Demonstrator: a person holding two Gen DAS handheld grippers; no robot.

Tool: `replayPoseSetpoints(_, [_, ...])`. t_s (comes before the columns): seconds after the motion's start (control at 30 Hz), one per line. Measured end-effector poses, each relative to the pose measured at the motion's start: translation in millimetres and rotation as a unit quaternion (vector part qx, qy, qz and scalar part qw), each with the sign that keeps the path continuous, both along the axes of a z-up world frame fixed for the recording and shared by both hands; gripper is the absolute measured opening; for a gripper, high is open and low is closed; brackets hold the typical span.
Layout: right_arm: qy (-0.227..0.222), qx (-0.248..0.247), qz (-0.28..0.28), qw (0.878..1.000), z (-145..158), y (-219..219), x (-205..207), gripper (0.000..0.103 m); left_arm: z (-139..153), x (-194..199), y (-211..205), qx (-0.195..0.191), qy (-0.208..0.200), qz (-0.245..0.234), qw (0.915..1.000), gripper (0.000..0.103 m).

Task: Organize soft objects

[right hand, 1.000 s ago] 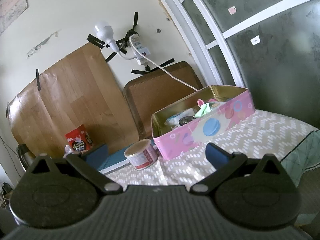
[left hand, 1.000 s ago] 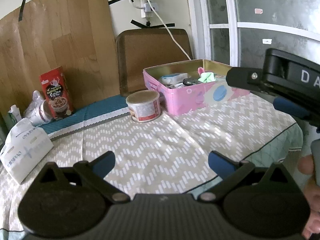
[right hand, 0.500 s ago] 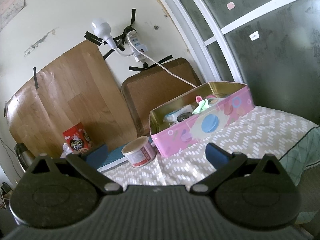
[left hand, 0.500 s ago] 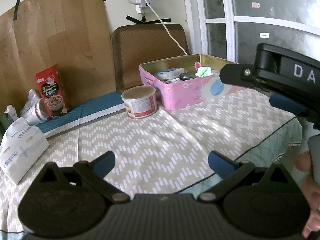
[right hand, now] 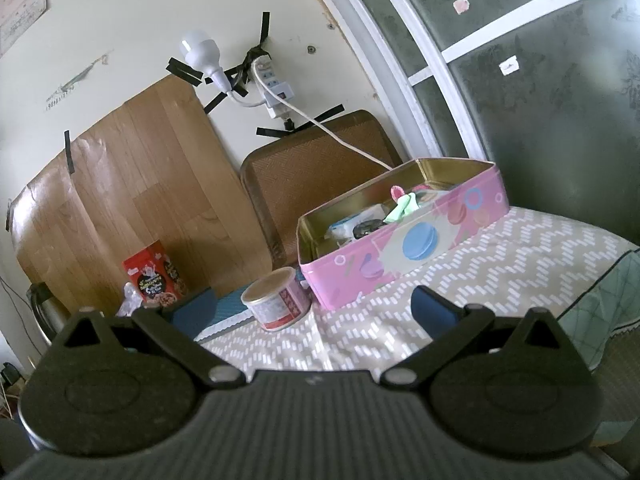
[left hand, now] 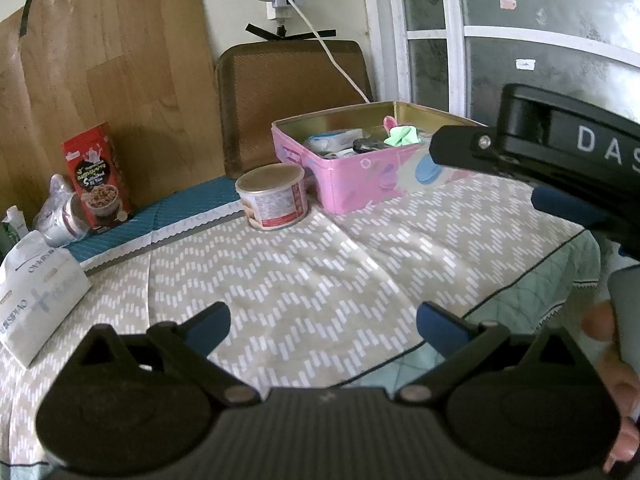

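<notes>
Altogether one pink tin (left hand: 360,176) stood open on the table, and everything else is placed from it. Inside it lay several small things — a green soft piece (left hand: 401,136), a pink piece (left hand: 389,122) poking up beside the green one, a white packet (left hand: 334,139) and a dark object (left hand: 366,145) that could not be made out. Just left of the tin sat one round tub (left hand: 274,196) with a red label. Well to the left of the tin stood one red carton (left hand: 97,176), with a crumpled plastic bag (left hand: 60,216) beside it and one white paper bag (left hand: 34,300) nearer the camera.

Two grippers were in view. The left gripper (left hand: 323,322) hung above the cloth in front of the tin, its blue fingers (left hand: 208,326) spread wide and holding nothing. The right gripper (right hand: 314,306) was likewise spread wide and empty — raised off the table, pointing toward the tin, touching nothing.

A beige zigzag-patterned cloth (left hand: 304,280) covered the table under the tin. Behind the tin leaned a brown woven panel (left hand: 292,92), and left of that a wood-grain board (left hand: 108,72) taped to the wall. Above hung a white power strip (right hand: 276,92) with a bulb (right hand: 200,50), its cord trailing down toward the tin. Right of the tin stood a frosted glass door (right hand: 560,80).
</notes>
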State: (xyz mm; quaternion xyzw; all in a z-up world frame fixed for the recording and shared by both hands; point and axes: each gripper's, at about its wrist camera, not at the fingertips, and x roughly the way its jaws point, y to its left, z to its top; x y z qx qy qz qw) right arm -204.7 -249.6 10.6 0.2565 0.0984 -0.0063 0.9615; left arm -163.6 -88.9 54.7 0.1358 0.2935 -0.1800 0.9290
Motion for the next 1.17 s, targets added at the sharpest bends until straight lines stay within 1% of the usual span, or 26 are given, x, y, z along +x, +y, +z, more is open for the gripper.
replayPoseSetpoints(0.63, [0.0, 0.0, 0.001, 1.0, -1.2, -0.6, 0.9, 0.103, -1.1, -0.7, -2.7, -0.001, 0.008, -0.009, 0.9999, 0.103])
replayPoseSetpoints(0.93, [0.003, -0.001, 0.001, 1.0, -3.5, -0.6, 2.2, 0.103, -0.9, 0.6, -0.8, -0.005, 0.011, -0.011, 0.9999, 0.103])
replayPoseSetpoints(1.07, [0.003, -0.002, 0.002, 1.0, -3.6, 0.1, 2.5, 0.103, -0.8, 0.5, 0.3, -0.015, 0.013, -0.021, 0.9996, 0.103])
replayPoseSetpoints(1.17, [0.004, -0.003, 0.002, 1.0, -3.7, 0.6, 3.0, 0.103, -1.2, 1.0, 0.1, -0.015, 0.01, -0.022, 0.9996, 0.103])
